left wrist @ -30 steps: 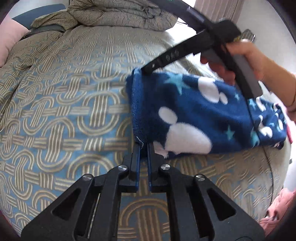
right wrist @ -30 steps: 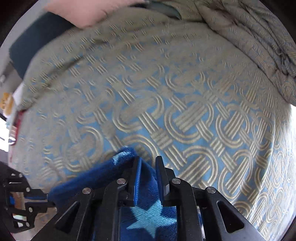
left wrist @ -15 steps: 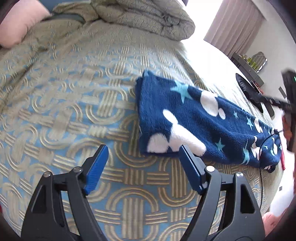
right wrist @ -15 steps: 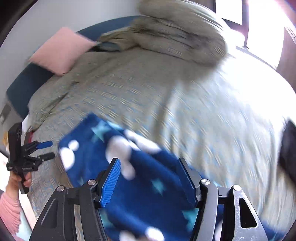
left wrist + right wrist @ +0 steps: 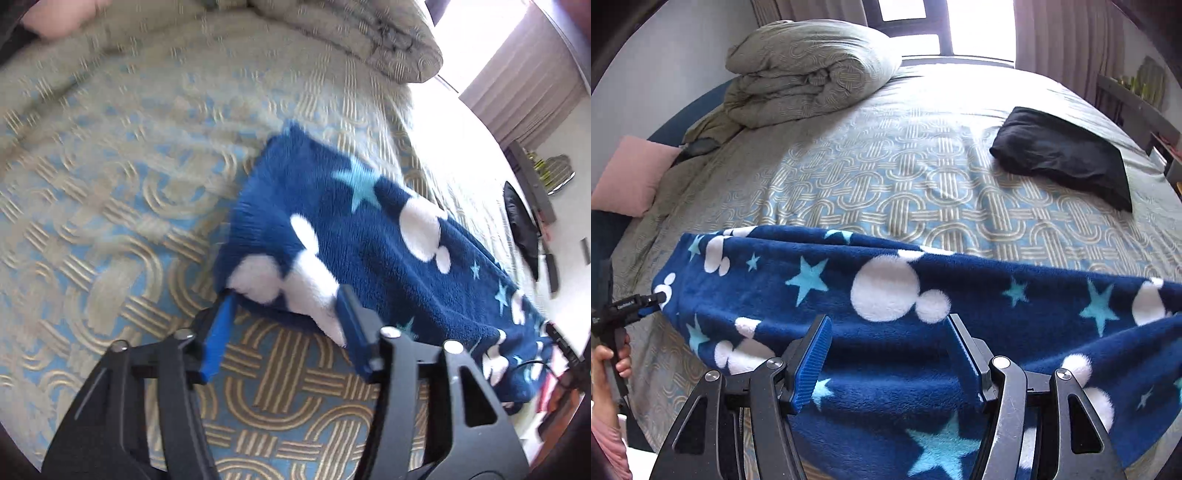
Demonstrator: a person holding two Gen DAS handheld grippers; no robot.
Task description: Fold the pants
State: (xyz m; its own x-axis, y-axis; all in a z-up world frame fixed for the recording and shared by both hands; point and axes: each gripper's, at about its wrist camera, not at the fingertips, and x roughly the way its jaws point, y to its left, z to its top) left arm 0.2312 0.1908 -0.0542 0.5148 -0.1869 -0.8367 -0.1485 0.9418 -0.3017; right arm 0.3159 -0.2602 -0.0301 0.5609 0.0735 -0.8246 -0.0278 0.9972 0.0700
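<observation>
I am bringing my wide-open left gripper (image 5: 284, 295) squarely around the pants (image 5: 369, 240) corner at frame center, right gripper (image 5: 890, 332) gaping too.

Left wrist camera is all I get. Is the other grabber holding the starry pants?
Observer: No. The right gripper is open, with its jaws spread over the pants along their long edge.
Operator: What's that black blob far away?
Observer: A folded black cloth lying flat on the bed, apart from the pants.
Operator: Who's holding my grabber?
Observer: A hand in a pink sleeve grips the handle of the left gripper.
</observation>
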